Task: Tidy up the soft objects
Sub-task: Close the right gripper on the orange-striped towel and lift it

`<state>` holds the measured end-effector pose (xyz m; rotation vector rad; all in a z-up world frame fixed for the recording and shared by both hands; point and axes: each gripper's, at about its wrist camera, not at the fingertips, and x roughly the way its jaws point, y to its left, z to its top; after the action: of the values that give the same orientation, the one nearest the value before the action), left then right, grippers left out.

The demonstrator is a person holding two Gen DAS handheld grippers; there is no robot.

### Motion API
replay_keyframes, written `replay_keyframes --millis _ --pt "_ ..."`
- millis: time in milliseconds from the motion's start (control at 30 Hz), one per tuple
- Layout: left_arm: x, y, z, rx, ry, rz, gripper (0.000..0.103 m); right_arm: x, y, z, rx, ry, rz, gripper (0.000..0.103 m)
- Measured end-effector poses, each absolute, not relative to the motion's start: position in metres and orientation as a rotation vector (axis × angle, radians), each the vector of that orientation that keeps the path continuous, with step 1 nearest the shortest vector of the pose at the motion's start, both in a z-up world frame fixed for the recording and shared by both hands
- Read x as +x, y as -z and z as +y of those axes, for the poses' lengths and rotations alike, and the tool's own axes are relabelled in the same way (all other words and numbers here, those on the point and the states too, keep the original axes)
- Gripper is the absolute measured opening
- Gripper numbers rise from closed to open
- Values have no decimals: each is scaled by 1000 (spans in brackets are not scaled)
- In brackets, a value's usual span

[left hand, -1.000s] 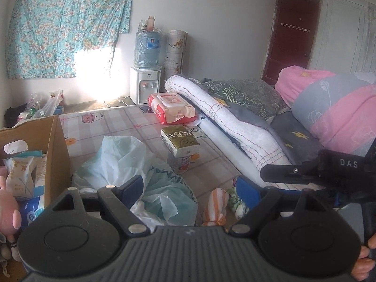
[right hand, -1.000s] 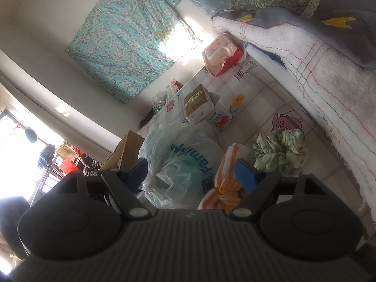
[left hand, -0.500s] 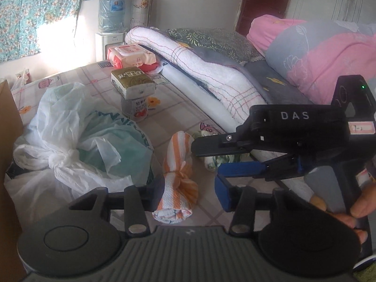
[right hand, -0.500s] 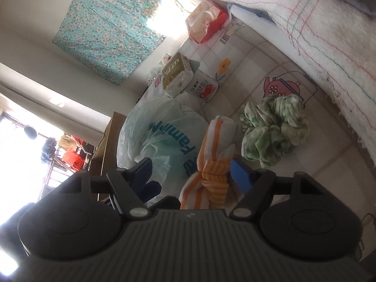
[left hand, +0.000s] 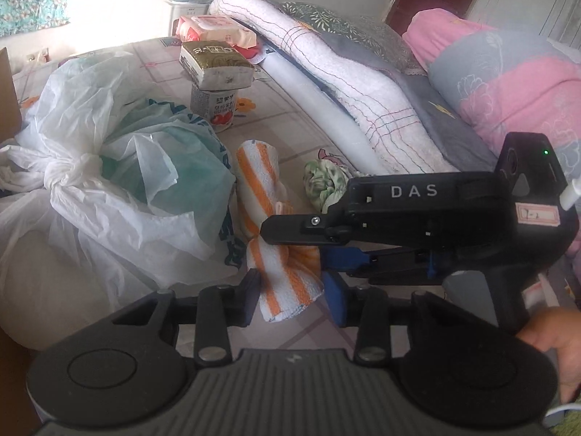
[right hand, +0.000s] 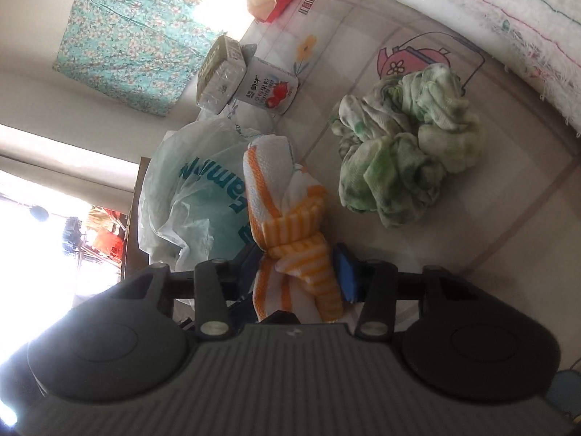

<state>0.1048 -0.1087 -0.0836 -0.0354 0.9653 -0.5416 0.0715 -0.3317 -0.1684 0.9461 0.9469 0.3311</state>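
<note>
Change since earlier frames: both my grippers have dropped from above the clutter onto the orange-striped towel (left hand: 270,225); both sets of jaws have just been closing, with the towel between them.
Left wrist view, grip: my left gripper (left hand: 292,296) pinches the near end of the rolled towel, pads pressed into the cloth on both sides.
Left wrist view, surroundings: towel lies on the patterned sheet (left hand: 290,116), touching the plastic bag (left hand: 120,167) on one side, green cloth (left hand: 323,181) just beyond it.
Left wrist view, pose: my left gripper angles steeply down; my right gripper (left hand: 323,250) crosses in from the right, a hand (left hand: 555,338) visible behind it.
Right wrist view, grip: my right gripper (right hand: 297,272) clamps the towel at its knotted middle.
Right wrist view, pose: tilted moderately down and rolled, so the room appears sideways; cup (right hand: 270,89) and tissue pack (right hand: 219,74) stand well beyond.
Risk, judged: two grips sit close together, so fingers could collide; uneven lifting could unroll the towel, or drag the bag's loose plastic along.
</note>
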Motion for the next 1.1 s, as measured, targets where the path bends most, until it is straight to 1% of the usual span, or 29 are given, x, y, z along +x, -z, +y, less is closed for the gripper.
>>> replay_keyframes --millis 167,333,433,500,567,633,700,800,1000,1100 --pt "88 83 -105 -20 599 981 40 60 172 -333 966 -348 957 39" --pt "67 85 -95 -30 674 1027 44 34 175 -338 984 -376 990 39" --pt "62 88 -89 -45 663 1039 49 22 175 -336 988 -386 1007 39" --pt "64 90 -86 -69 652 1045 51 20 175 -333 983 -397 1013 41" --pt "63 88 -83 -82 643 1037 55 19 172 -332 971 -394 1011 42" --pt "63 86 -83 -77 630 1022 64 20 167 -332 956 -382 998 45" --pt "64 83 -83 -69 621 1007 66 21 159 -333 926 -369 972 52" --pt "67 82 -86 -69 616 1004 71 26 147 -332 866 -345 939 58" --pt "76 90 -95 -58 592 1023 71 42 145 -324 806 -319 932 59" --pt "80 96 -97 -55 570 1038 66 44 151 -317 794 -324 949 58"
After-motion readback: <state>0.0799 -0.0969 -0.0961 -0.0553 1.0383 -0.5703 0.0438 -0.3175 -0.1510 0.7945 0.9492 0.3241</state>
